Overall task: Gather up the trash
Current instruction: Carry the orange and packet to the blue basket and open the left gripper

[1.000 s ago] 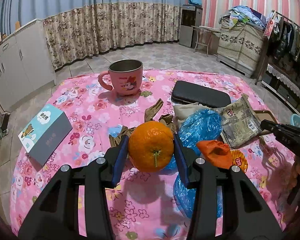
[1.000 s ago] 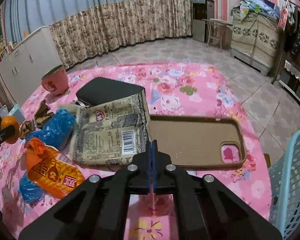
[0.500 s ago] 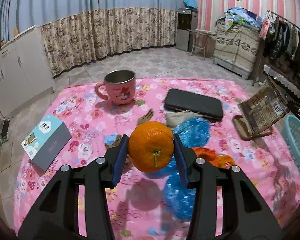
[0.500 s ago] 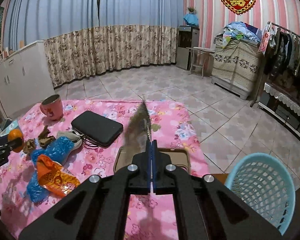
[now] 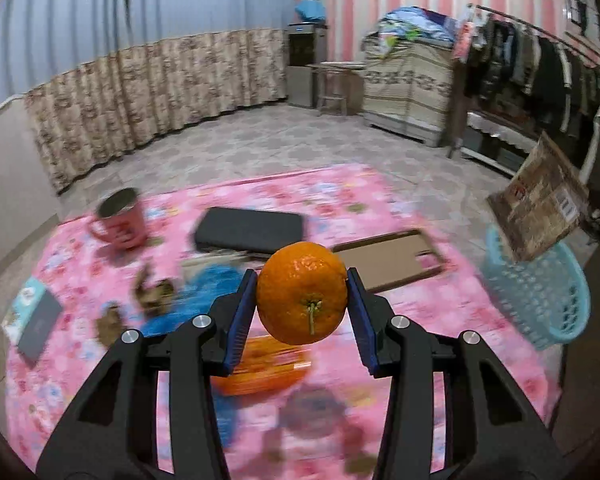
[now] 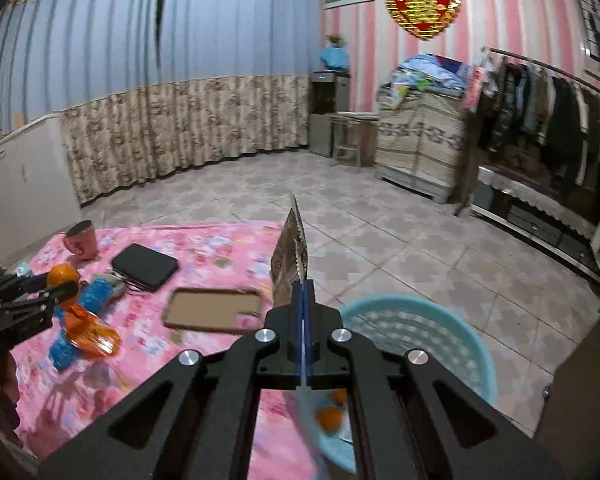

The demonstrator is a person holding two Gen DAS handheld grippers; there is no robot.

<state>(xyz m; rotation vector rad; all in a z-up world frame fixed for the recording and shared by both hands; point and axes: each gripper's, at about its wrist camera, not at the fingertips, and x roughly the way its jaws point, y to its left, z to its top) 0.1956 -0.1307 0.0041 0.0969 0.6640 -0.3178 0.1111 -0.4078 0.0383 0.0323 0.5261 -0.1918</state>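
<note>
While the left gripper [image 5: 302, 312] is clamping the orange [image 5: 302, 293] mid-frame, the right gripper [image 6: 302, 308], pinching the wrapper [image 6: 290, 256], is now carrying it off the table [image 6: 220, 252] above the basket [image 6: 440, 328] at lower right.

The orange [image 5: 302, 293] sits between the left jaws, above the table [image 5: 420, 320]. The basket [image 6: 416, 336] lies right of the right jaws, wrapper [image 6: 290, 256] between them.

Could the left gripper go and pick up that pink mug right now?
Probably not yet. The left gripper is already clamped on an orange, so its jaws are full. The path to the mug looks free, but the orange must go first.
</note>
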